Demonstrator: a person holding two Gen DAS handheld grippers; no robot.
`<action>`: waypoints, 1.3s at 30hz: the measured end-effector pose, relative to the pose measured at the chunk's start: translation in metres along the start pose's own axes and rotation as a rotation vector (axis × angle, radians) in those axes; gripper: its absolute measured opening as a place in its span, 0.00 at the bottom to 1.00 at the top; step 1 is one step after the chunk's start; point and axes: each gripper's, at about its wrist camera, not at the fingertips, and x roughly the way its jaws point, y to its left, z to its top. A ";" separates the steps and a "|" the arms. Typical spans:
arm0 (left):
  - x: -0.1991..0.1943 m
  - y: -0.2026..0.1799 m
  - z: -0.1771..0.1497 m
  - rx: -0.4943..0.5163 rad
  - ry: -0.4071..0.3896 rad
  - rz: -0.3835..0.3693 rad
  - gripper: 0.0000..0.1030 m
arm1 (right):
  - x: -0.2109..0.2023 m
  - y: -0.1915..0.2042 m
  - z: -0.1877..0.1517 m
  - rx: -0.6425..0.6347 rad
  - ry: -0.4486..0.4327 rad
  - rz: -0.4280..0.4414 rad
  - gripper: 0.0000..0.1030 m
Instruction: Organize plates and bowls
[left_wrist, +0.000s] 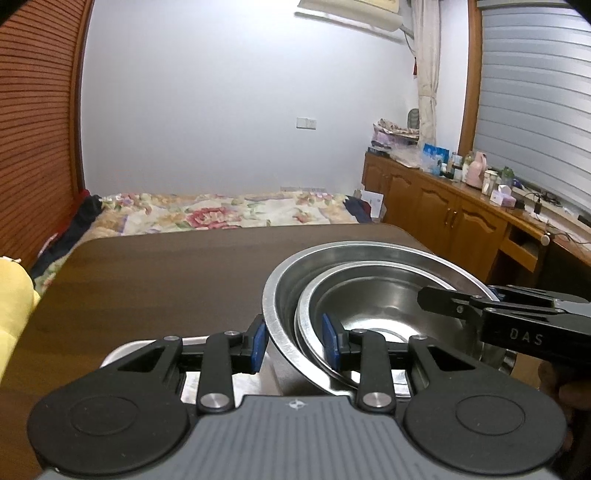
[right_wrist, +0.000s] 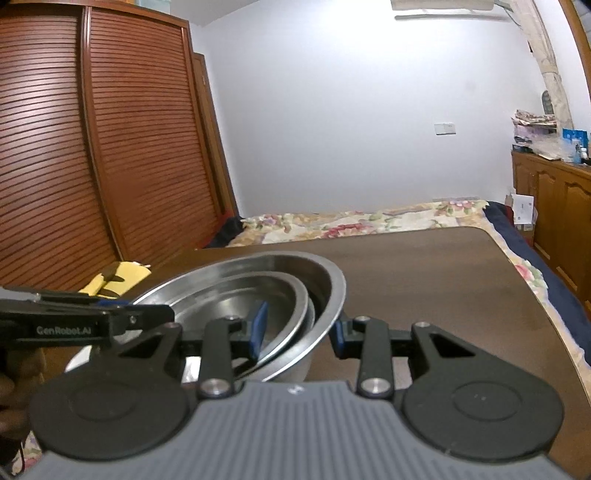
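1. A stack of nested stainless-steel bowls is seen over the dark wood-grain desk (left_wrist: 155, 280); the metal is smooth, round and brightly reflective, with flat rolled rims.
2. The large outer bowl (left_wrist: 280, 306) is deep and wide. A smaller inner bowl (left_wrist: 373, 302) is seated inside it, tilted and shifted toward the 5 o'clock side in the left wrist view. Whether more than two bowls are nested cannot be told.
3. The left gripper (left_wrist: 294, 341) is closed on the near wall of the stack at 6 o'clock: one blue-padded finger (left_wrist: 258, 345) is pressed outside the large bowl, the other is set inside the inner bowl.
4. The right gripper (right_wrist: 298, 330) is clamped likewise on the opposite side; one blue pad (right_wrist: 258, 328) is seen inside the bowls and the other outside the outer rim.
5. In the right wrist view the stack (right_wrist: 325, 295) is placed at 9 to 10 o'clock of centre, with the desk edge (right_wrist: 480, 266) stretching away toward 2 o'clock.
6. Under the stack a flat steel plate or tray (left_wrist: 129, 349) is partly glimpsed at 7 o'clock; its full shape is hidden.
7. Whether the stack is touching that plate cannot be told.
8. Matte black linkages and a ribbed grey body are shown on each gripper.
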 end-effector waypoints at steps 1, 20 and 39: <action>-0.003 0.001 0.000 0.003 -0.002 0.003 0.33 | 0.000 0.002 0.002 -0.001 0.000 0.004 0.36; -0.040 0.043 0.004 -0.049 -0.037 0.083 0.33 | 0.012 0.041 0.013 -0.036 0.009 0.116 0.36; -0.051 0.091 -0.028 -0.117 0.008 0.179 0.33 | 0.037 0.091 -0.006 -0.129 0.077 0.192 0.36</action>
